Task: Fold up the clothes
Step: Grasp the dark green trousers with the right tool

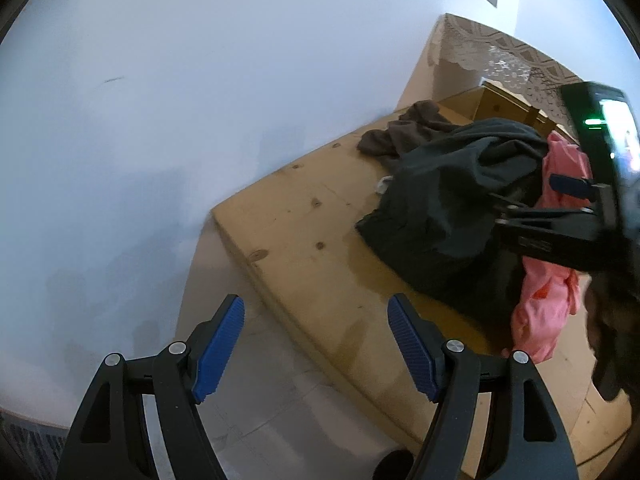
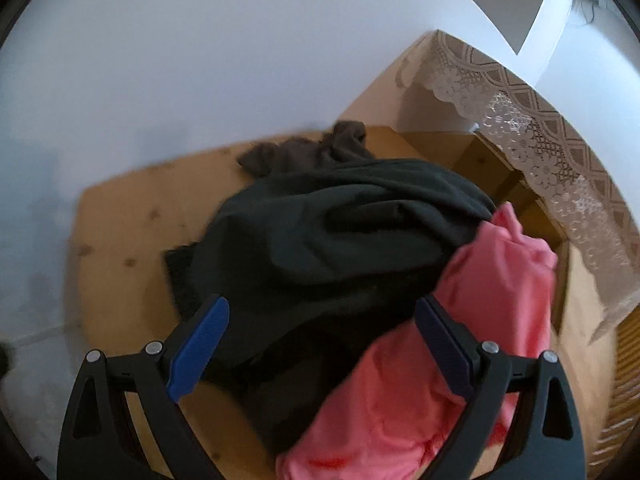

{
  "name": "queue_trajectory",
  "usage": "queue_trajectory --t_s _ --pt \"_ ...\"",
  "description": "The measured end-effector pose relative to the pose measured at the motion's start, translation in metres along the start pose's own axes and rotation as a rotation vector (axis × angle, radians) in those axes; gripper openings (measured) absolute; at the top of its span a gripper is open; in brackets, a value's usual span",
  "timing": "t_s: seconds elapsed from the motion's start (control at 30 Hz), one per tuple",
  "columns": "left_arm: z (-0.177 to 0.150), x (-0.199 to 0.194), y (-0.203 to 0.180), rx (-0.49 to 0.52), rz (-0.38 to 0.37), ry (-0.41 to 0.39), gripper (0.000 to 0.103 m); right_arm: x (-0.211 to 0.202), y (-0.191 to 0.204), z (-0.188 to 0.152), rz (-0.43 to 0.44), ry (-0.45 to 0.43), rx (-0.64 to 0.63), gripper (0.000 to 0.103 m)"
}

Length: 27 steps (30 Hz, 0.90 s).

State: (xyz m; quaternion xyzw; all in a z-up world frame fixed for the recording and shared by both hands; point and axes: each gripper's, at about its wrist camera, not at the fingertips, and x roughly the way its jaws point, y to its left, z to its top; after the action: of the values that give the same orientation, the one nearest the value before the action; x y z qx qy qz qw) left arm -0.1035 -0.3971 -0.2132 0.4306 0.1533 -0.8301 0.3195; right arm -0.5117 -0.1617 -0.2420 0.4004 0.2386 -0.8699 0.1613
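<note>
Presently, my inventory of what both wrist cameras show me:

1. Desk (image 1: 304, 216): pale knotty wood, flat slab with a squared corner, standing against a plain white wall (image 1: 160, 100).
2. Dark garment (image 2: 340, 240): blackish-green, soft matte knit, heaped in thick rounded folds at the middle of the desk.
3. Pink garment (image 2: 440, 360): thin, smooth cloth, crumpled into a long bundle, lying against the right side of the dark garment and partly over it.
4. Brown garment (image 1: 404, 130): dull, limp fabric, bunched at the far edge of the desk behind the dark heap and touching it.
5. Lace cloth (image 2: 540, 148): white openwork with a scalloped hem, draped over furniture at the right.
6. Left tongs (image 1: 316, 348): black frame, ribbed blue pads, spread wide and holding nothing. I see them near the desk's front corner, well left of the clothes.
7. Right tongs (image 2: 322, 348): same build, also spread wide and empty. In my right view they hang just above the pile, the left finger over the dark garment, the right finger over the pink one; I cannot tell whether either pad touches cloth.

Hard to make out: the right tongs' body covers part of the pink garment in my left view; a small white scrap (image 1: 383, 184) peeks out beside the dark heap, unidentified.
</note>
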Motion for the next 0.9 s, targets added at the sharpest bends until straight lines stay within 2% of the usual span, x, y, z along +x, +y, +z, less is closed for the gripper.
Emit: queue_trajectory --t_s 0.17,0.27,0.33,0.37,0.4,0.5,0.57,0.73,0.83,0.9 --pt "-0.003 0.010 0.019 -0.032 0.020 0.021 0.073 0.046 0.004 0.009 -0.034 0.109 0.072 0.095" --pt "-0.005 0.016 0.025 -0.044 0.020 0.035 0.073 0.072 0.010 0.012 -0.053 0.152 0.031 0.094" --pt "-0.006 0.015 0.026 -0.038 0.023 0.029 0.073 0.068 0.003 0.016 -0.013 0.136 0.047 0.072" --pt "-0.007 0.015 0.027 -0.036 0.024 0.026 0.073 0.066 -0.001 0.017 0.007 0.128 0.054 0.044" --pt "-0.008 0.015 0.028 -0.035 0.028 0.024 0.073 0.063 -0.004 0.019 0.027 0.120 0.062 0.027" --pt "-0.010 0.017 0.031 -0.047 0.029 0.030 0.073 0.052 -0.020 0.027 0.108 0.092 0.111 0.008" --pt "-0.012 0.019 0.033 -0.059 0.020 0.038 0.073 0.041 -0.032 0.037 0.153 0.077 0.146 0.007" --pt "-0.014 0.013 0.035 -0.063 0.004 0.031 0.073 0.001 -0.037 0.064 0.170 0.008 0.085 0.003" --pt "-0.014 0.008 0.037 -0.065 0.003 0.024 0.073 -0.024 -0.046 0.082 0.195 -0.048 0.101 0.000" --pt "-0.013 0.005 0.040 -0.072 0.003 0.021 0.073 -0.035 -0.048 0.100 0.204 -0.012 0.089 0.000"
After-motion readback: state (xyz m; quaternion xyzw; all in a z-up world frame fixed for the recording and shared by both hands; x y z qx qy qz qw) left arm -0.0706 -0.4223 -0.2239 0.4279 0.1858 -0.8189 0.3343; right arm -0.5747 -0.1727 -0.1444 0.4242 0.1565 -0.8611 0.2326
